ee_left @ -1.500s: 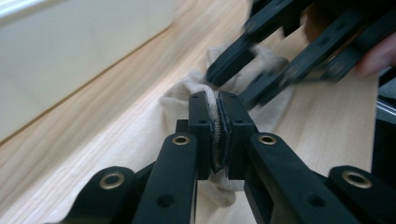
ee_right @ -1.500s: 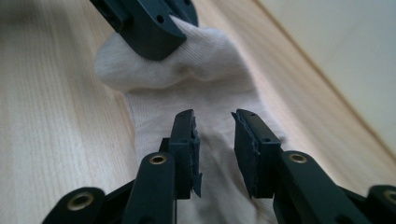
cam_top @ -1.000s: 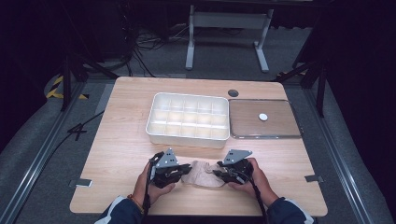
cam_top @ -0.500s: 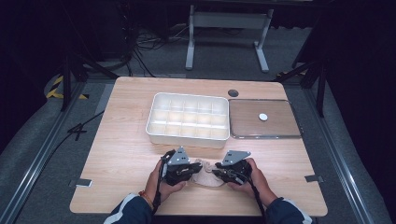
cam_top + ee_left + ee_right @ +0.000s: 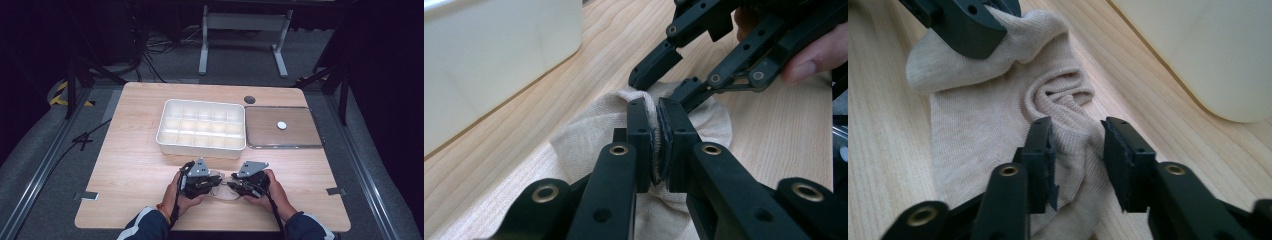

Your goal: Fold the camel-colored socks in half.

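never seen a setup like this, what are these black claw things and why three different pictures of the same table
A person holds a hand-worked two-jaw gripper in each hand. One camera looks down from above the table; the other two ride on the grippers and look along their jaws. On the wooden table stand a white compartment tray and a flat lid beside it. Near the person lies a beige sock. The left gripper is shut, pinching a fold of the sock. The right gripper has a ridge of the sock between its jaws, which have just been opening, its pads apart from the fabric.
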Tool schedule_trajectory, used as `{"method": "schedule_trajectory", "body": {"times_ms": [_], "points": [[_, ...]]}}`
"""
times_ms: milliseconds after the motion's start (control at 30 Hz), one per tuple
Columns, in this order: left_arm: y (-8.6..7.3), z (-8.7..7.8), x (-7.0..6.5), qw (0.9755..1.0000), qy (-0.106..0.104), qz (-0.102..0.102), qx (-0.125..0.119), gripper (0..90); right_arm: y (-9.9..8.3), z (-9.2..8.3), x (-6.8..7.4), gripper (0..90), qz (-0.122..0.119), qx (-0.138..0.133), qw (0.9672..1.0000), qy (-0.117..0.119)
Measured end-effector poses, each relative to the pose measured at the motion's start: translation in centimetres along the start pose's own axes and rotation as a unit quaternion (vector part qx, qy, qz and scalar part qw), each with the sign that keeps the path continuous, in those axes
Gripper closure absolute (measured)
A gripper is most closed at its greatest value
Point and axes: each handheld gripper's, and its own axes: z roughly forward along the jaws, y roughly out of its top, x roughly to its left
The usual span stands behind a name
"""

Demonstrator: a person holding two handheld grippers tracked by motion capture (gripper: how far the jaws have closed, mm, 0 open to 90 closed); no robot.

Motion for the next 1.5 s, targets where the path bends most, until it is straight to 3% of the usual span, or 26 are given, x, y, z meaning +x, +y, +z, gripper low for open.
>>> {"method": "schedule_trajectory", "body": {"times_ms": [133, 233, 267, 467, 633, 767, 867, 933, 1000, 1133, 1333, 1400, 1433, 1467, 1500], "points": [[0.0, -0.2, 0.1, 1.0, -0.001, -0.003, -0.003, 84.9, 0.2, -1.2, 0.0, 60.6, 0.003, -0.014, 0.9999, 0.006], [0.0, -0.2, 0.1, 1.0, -0.001, -0.004, -0.005, 84.8, 0.0, -2.0, 0.1, 63.9, -0.003, -0.007, 1.0, -0.002], [0.1, -0.2, 0.1, 1.0, -0.002, -0.004, -0.006, 84.8, -0.6, -2.3, -0.2, 65.3, 0.007, 0.001, 1.0, -0.002], [0.8, 0.3, -0.9, 0.9999, -0.007, 0.009, -0.006, 84.8, -1.6, -2.0, -1.1, 69.9, 0.031, 0.022, 0.9993, 0.003], [1.5, 1.3, -1.3, 0.9998, -0.016, 0.013, -0.005, 84.9, -1.7, -1.7, -1.1, 75.1, 0.029, 0.017, 0.9994, 0.013], [1.7, 2.0, -1.5, 0.9998, -0.013, 0.013, -0.003, 84.7, -1.7, -1.6, -1.1, 70.7, 0.034, 0.013, 0.9992, 0.014], [1.7, 2.2, -1.6, 0.9999, -0.011, 0.013, -0.001, 84.6, -1.5, -2.0, -1.1, 64.4, 0.023, 0.013, 0.9994, 0.022], [1.7, 2.2, -1.5, 0.9999, -0.013, 0.007, -0.005, 84.7, -1.1, -3.5, -1.4, 65.9, 0.019, -0.008, 0.9996, 0.02], [1.7, 2.3, -1.4, 0.9999, -0.014, 0.0, -0.008, 84.6, -1.3, -4.5, -1.9, 67.6, 0.037, -0.022, 0.9987, 0.028], [2.1, 2.9, -1.8, 0.9998, -0.017, -0.001, -0.01, 84.6, -2.6, -3.7, -2.1, 69.8, 0.031, 0.02, 0.9992, 0.012], [1.9, 5.0, -2.7, 0.9997, -0.011, -0.02, -0.01, 83.7, -2.8, -2.8, -1.8, 73.2, 0.023, 0.027, 0.9992, 0.017], [1.8, 5.6, -2.8, 0.9995, -0.011, -0.027, -0.009, 81.1, -2.7, -2.8, -1.7, 73.6, 0.022, 0.028, 0.9992, 0.015], [1.8, 5.8, -2.9, 0.9994, -0.011, -0.033, -0.008, 76.1, -2.7, -2.8, -1.7, 73.7, 0.022, 0.029, 0.9992, 0.014], [2.0, 5.8, -2.9, 0.9994, -0.012, -0.031, -0.008, 64.3, -2.8, -2.8, -1.7, 73.9, 0.022, 0.028, 0.9993, 0.016], [2.2, 5.5, -3.0, 0.9994, -0.014, -0.03, -0.012, 64.3, -2.8, -2.8, -1.7, 73.9, 0.022, 0.028, 0.9993, 0.016]]}}
